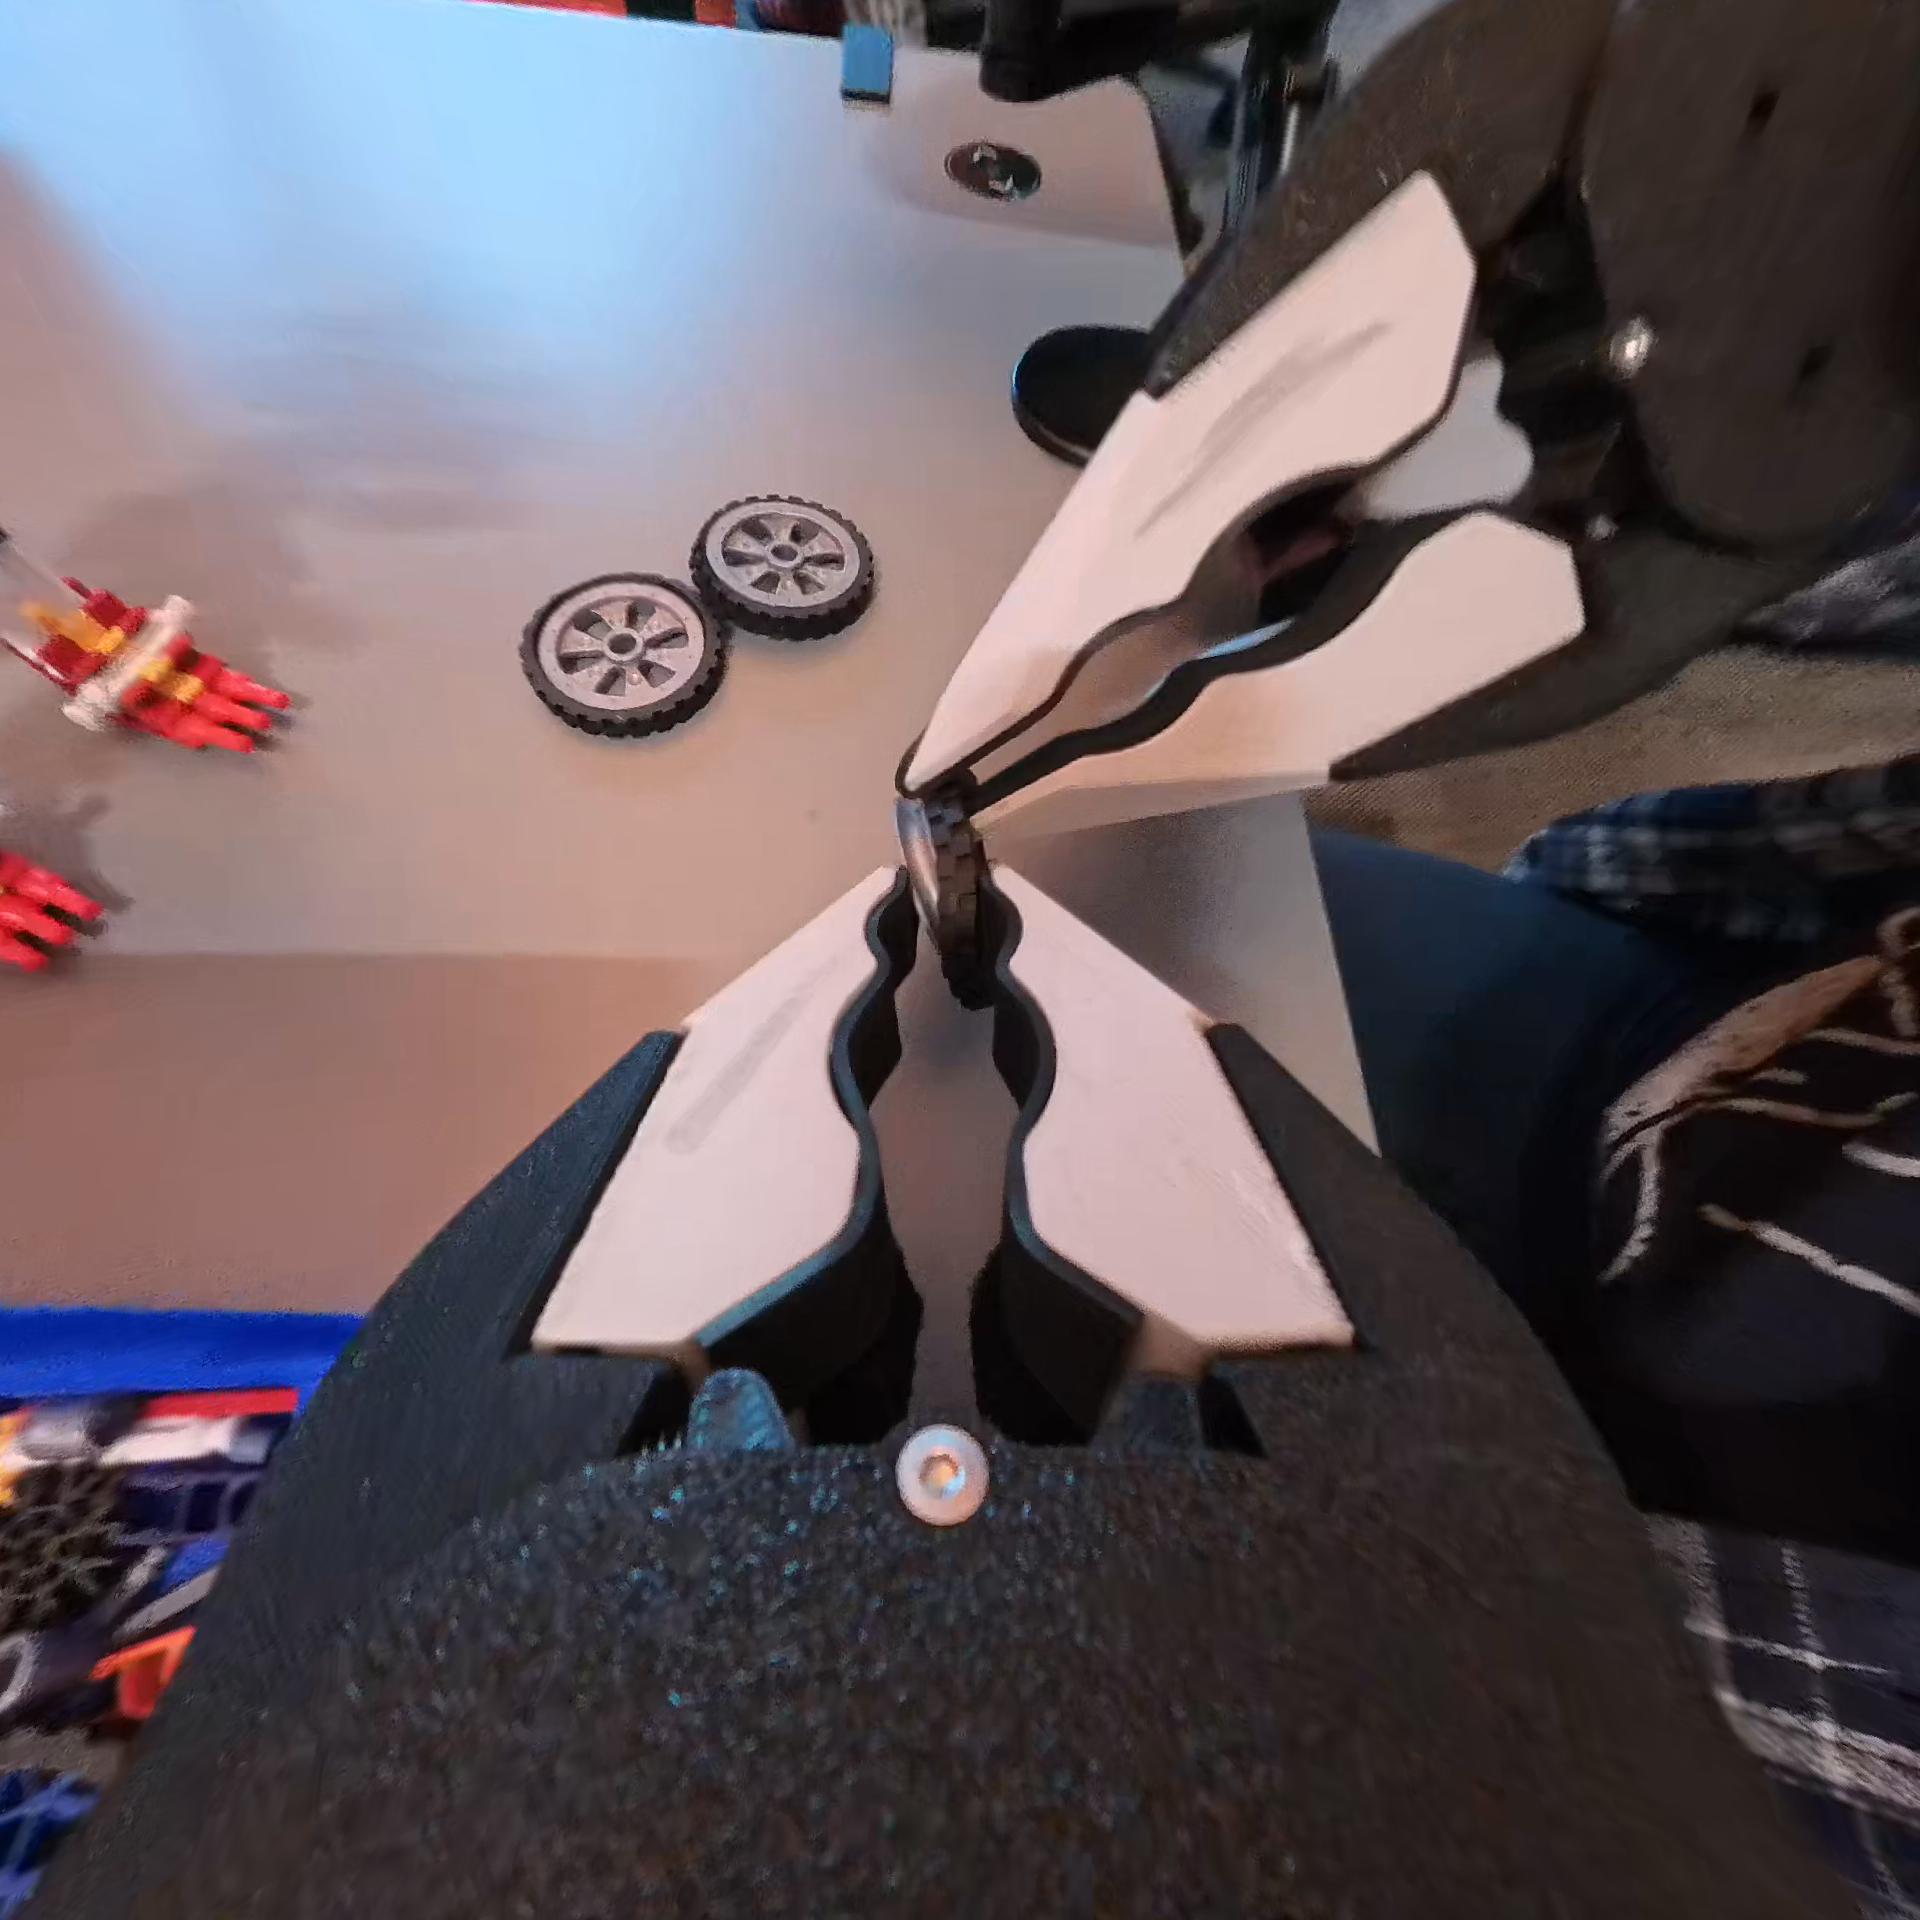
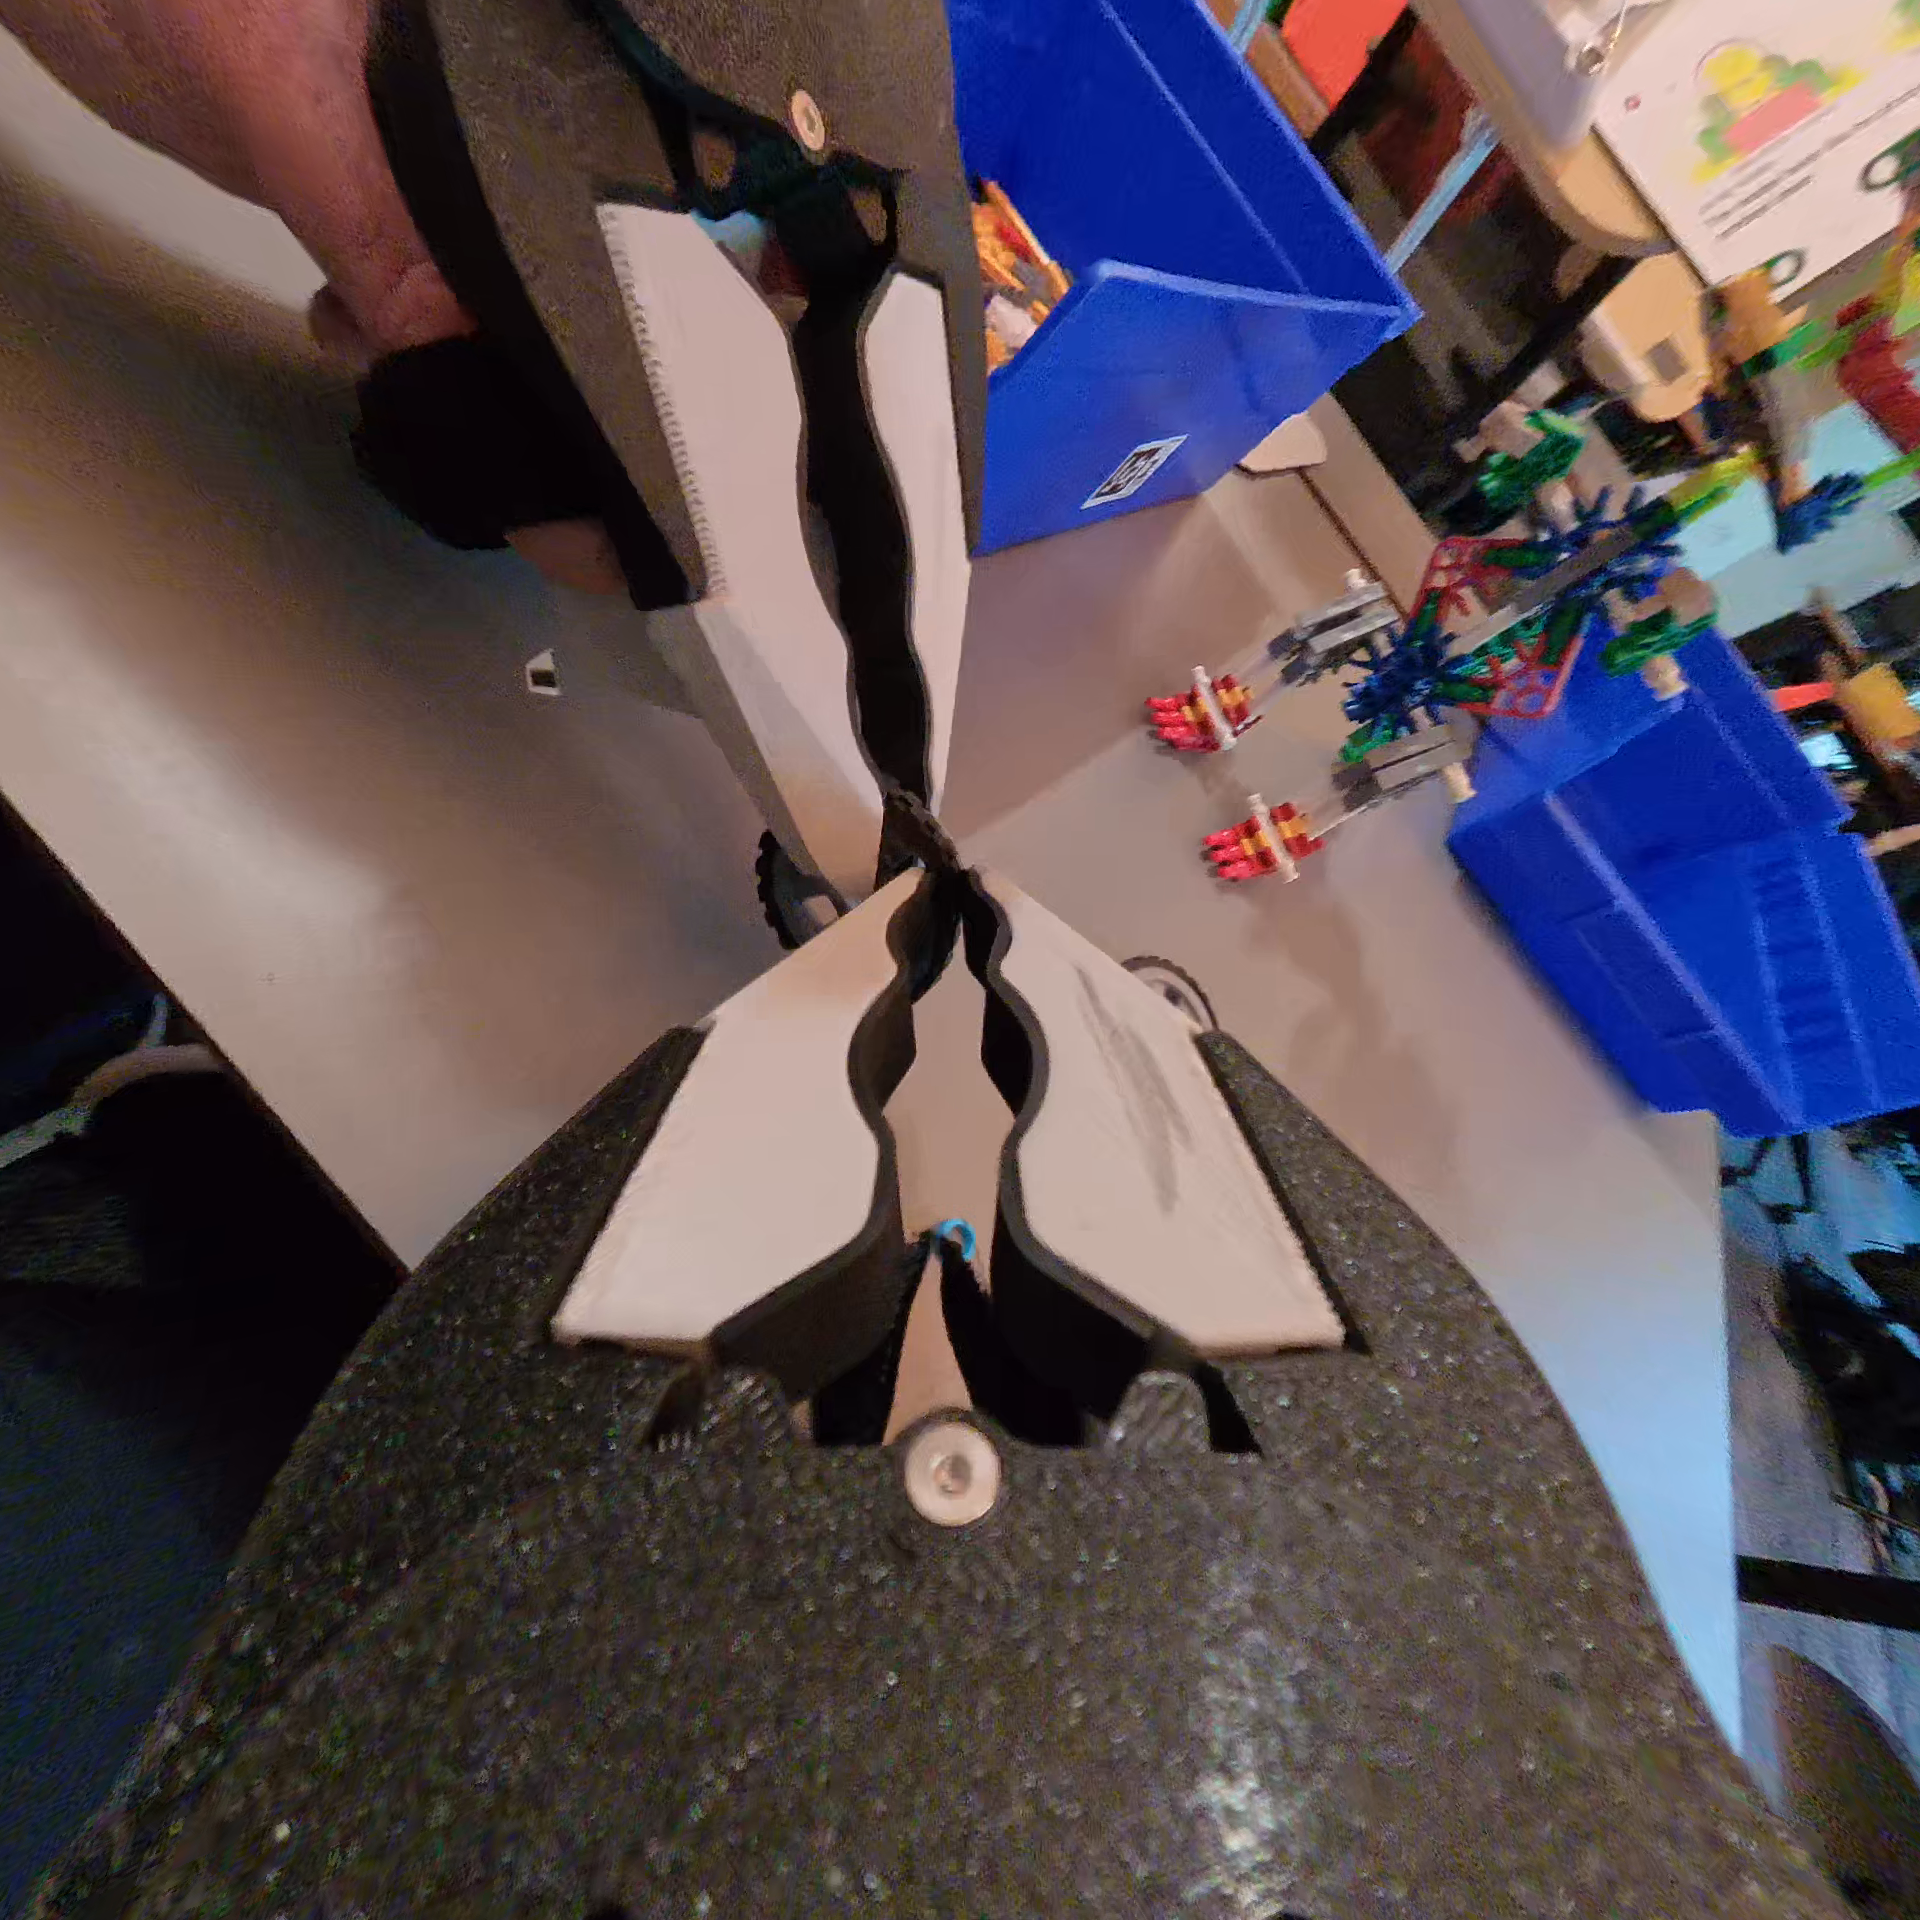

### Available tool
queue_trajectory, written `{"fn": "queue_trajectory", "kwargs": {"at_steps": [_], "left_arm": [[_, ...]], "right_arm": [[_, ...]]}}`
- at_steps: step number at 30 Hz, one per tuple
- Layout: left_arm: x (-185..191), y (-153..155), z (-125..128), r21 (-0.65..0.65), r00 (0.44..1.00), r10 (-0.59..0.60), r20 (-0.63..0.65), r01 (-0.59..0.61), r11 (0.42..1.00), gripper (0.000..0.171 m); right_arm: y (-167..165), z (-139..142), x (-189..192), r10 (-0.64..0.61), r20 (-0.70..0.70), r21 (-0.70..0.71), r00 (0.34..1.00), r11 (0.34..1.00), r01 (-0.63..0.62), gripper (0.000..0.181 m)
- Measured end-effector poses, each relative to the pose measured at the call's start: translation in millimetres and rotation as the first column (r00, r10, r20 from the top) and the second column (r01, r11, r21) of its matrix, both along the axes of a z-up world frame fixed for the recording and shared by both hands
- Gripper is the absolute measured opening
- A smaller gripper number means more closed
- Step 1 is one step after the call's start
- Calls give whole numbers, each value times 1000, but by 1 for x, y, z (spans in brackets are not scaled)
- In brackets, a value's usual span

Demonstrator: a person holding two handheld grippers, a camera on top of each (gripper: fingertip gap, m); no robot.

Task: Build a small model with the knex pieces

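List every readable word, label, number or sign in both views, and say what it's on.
Blue bin: square black-and-white code sticker; it shows a pattern, no readable words.
White sheet, top right: coloured pictures and lines of print, too blurred to read.
Left hand-held gripper, right hand-held gripper and the wheel that both pinch: no writing visible.
Nothing else is legible in either view.

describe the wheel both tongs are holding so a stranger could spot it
Start at the grey table, where two spoked wheels lie flat. The held wheel is above the near edge, on edge, pinched between the left tongs and right tongs.
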State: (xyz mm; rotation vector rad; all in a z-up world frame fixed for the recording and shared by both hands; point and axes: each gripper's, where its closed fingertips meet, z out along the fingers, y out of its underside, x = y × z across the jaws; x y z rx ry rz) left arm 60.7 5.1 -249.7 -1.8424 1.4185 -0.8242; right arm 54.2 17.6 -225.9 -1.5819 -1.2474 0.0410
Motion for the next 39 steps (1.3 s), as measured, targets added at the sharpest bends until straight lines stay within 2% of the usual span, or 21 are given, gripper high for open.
{"fn": "queue_trajectory", "kwargs": {"at_steps": [4, 10, 14, 18, 22, 27, 31, 35, 39], "left_arm": [[-1, -4, -12, 147, 992, -65, -113, 81, 986, 10], [-1, -7, -12, 243, 983, -93, -161, 131, 961, 9], [-1, -9, -13, 294, 975, -128, -184, 179, 939, 9], [-2, -8, -13, 284, 974, -129, -189, 179, 942, 10], [-4, -7, -13, 280, 980, -98, -174, 145, 949, 10], [-5, -4, -13, 405, 966, -100, -239, 193, 894, 10], [-4, -4, -13, 409, 962, -114, -248, 210, 888, 10], [-6, -8, -13, 423, 960, -130, -247, 228, 877, 11], [-6, -14, -14, 464, 943, -167, -288, 290, 837, 11]], "right_arm": [[-6, -11, 1, 65, 2, -119, 998, 991, -64, 3], [-12, -12, 1, 160, 19, -177, 987, 972, -154, 3], [-15, -12, 1, 223, 16, -227, 975, 950, -213, 3], [-14, -12, 1, 263, 18, -255, 965, 934, -250, 3], [-11, -12, 1, 206, 47, -179, 977, 964, -195, 5], [-10, -12, 4, 107, 178, -14, 978, 994, -106, 7], [-8, -13, 5, 101, 199, 30, 975, 994, -110, 7], [-12, -15, 3, 162, 178, -45, 971, 987, -156, 5], [-19, -17, 5, 251, 210, -111, 945, 966, -232, 4]]}}
